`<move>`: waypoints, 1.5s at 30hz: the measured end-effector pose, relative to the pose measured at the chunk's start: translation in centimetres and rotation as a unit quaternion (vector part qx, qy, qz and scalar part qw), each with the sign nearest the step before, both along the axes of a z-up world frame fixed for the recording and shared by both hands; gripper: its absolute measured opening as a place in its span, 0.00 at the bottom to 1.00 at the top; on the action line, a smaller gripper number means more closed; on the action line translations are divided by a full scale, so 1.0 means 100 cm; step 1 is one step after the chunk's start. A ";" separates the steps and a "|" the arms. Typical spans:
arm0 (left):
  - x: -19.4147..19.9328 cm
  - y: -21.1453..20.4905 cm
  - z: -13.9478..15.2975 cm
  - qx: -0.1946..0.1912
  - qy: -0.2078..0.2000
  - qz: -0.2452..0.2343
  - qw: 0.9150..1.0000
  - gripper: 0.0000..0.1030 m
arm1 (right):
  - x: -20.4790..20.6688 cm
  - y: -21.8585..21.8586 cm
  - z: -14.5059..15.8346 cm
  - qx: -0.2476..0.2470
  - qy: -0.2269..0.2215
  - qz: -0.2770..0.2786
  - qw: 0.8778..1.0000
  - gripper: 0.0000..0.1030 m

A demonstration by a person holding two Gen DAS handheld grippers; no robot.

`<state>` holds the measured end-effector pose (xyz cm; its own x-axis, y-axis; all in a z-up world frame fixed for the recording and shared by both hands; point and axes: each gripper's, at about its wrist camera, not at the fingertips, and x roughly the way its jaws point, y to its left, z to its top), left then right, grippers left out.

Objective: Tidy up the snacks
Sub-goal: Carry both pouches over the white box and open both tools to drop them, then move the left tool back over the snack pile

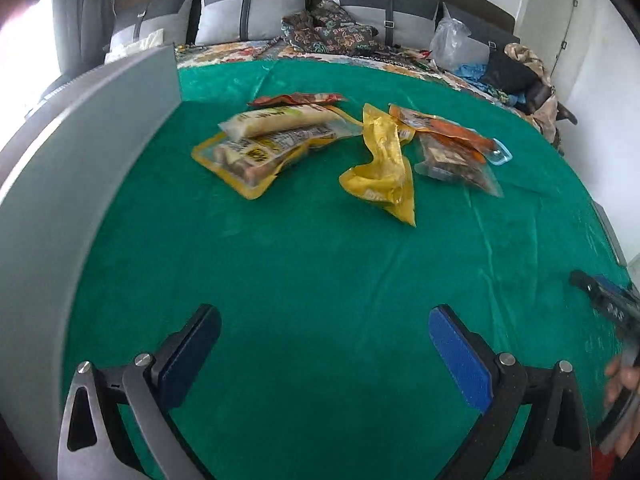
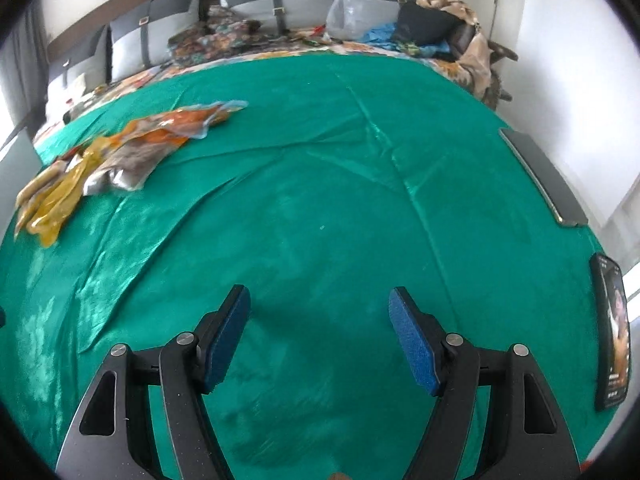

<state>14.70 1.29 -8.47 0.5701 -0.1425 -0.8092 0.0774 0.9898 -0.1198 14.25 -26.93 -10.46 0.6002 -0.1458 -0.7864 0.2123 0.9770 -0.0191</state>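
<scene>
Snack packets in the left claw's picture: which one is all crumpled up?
The plain yellow packet in the middle of the pile. It is twisted and scrunched, with one end poking up, while the other packets beside it lie flat on the green cloth.

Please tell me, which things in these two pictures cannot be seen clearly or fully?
- Grey box, left wrist view: its inside is hidden by its own wall and cut off by the left edge.
- Snack packets, right wrist view: blurred, labels unreadable.
- Lower packets in the pile, left wrist view: partly covered by those on top.
- Phone, right wrist view: screen too slanted to read.
</scene>
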 end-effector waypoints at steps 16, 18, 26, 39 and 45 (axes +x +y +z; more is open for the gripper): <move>0.022 -0.001 -0.019 0.052 -0.007 0.000 0.999 1.00 | 0.001 -0.008 -0.009 0.010 -0.003 -0.009 1.000 0.80; 0.022 -0.001 -0.019 0.053 -0.007 0.000 0.999 1.00 | 0.001 -0.008 -0.009 0.009 -0.003 -0.008 1.000 0.81; 0.022 -0.001 -0.019 0.053 -0.007 0.001 0.999 1.00 | 0.001 -0.009 -0.009 0.008 -0.003 -0.008 1.000 0.81; 0.022 -0.001 -0.019 0.053 -0.007 0.001 0.999 1.00 | 0.000 -0.011 -0.010 0.010 -0.002 -0.015 1.000 0.84; 0.022 -0.002 -0.019 0.053 -0.007 0.001 0.999 1.00 | 0.000 -0.011 -0.010 0.010 -0.002 -0.015 1.000 0.84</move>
